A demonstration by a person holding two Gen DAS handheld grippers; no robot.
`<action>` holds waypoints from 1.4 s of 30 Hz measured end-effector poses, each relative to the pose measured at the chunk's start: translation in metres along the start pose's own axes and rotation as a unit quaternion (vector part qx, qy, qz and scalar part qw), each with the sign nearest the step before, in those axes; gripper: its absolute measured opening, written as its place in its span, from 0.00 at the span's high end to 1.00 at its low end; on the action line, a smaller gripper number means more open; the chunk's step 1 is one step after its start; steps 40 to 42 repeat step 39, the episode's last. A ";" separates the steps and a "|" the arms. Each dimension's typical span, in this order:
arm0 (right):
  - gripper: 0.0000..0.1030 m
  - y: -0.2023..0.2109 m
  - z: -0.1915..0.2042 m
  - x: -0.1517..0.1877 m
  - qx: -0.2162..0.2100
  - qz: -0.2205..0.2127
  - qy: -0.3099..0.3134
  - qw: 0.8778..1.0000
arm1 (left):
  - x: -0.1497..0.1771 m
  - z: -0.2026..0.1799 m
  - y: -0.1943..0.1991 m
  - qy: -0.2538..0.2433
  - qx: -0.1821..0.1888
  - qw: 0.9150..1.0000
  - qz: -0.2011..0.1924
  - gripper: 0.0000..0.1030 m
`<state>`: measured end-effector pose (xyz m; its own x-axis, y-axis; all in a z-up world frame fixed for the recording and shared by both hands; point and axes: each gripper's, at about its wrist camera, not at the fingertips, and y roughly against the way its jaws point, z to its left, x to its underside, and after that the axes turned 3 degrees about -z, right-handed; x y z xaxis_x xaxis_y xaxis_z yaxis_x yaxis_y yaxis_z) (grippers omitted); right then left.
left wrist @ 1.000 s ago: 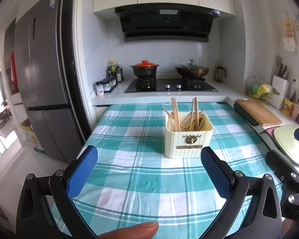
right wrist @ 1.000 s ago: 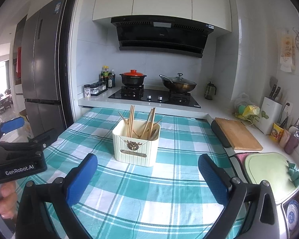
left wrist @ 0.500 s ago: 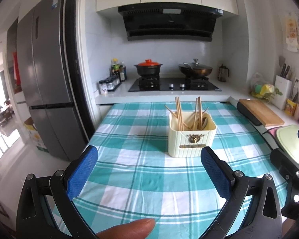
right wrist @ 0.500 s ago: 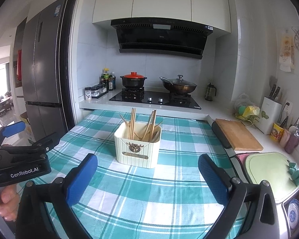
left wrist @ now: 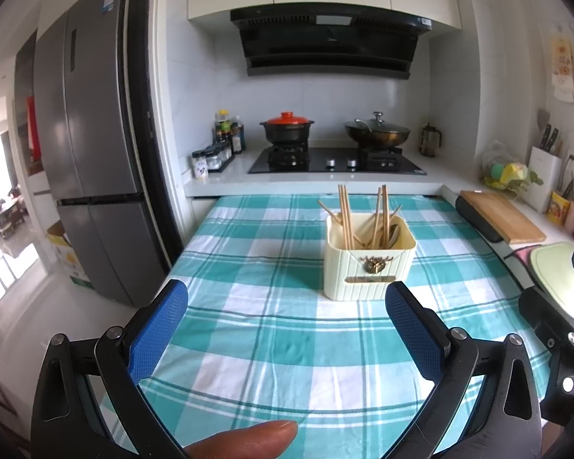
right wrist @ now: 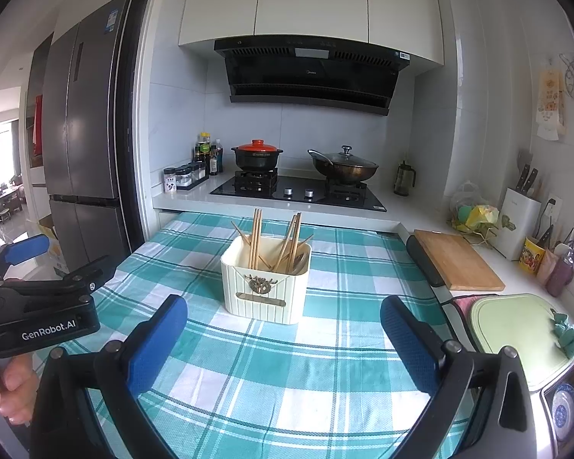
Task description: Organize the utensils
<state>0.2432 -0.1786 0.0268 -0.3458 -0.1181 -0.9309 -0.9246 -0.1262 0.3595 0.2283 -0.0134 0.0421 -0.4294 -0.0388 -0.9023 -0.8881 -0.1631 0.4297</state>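
Observation:
A cream ribbed utensil holder (left wrist: 369, 266) (right wrist: 264, 292) stands on the teal checked tablecloth (left wrist: 271, 329) (right wrist: 287, 375), with several wooden chopsticks (left wrist: 345, 216) (right wrist: 257, 237) upright inside and what looks like a wooden spoon lying among them. My left gripper (left wrist: 287, 329) is open and holds nothing, a short way in front of the holder. My right gripper (right wrist: 283, 338) is likewise open and holds nothing, also in front of the holder. The left gripper's body (right wrist: 38, 306) shows at the left of the right wrist view.
Behind the table a counter carries a gas hob (left wrist: 336, 160), a red-lidded pot (left wrist: 287, 130) and a wok (left wrist: 377, 134). A wooden board (right wrist: 455, 258), a green board (right wrist: 516, 329) and a knife block (right wrist: 516, 222) lie to the right. A fridge (left wrist: 88, 176) stands left.
Both grippers have drawn back and risen slightly, so the holder looks a little farther off. The jaws stay open as before.

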 end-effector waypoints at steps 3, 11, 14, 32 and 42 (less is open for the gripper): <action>0.00 0.000 0.001 -0.001 -0.001 0.002 -0.001 1.000 | 0.000 0.000 0.000 0.000 0.000 1.000 0.000 0.00; 0.00 -0.001 0.001 -0.001 -0.002 0.004 -0.001 1.000 | 0.002 0.000 0.000 0.000 0.000 1.000 0.002 0.00; 0.00 -0.002 0.001 0.000 -0.002 0.005 -0.001 1.000 | 0.003 -0.001 0.000 0.001 0.000 1.000 0.004 0.00; 0.00 -0.002 0.001 0.003 0.000 0.006 -0.001 1.000 | 0.003 -0.004 0.002 0.003 0.002 1.000 0.003 0.00; 0.00 -0.005 -0.005 0.005 0.003 0.009 -0.005 1.000 | 0.004 -0.005 0.002 0.006 0.001 1.000 -0.001 0.00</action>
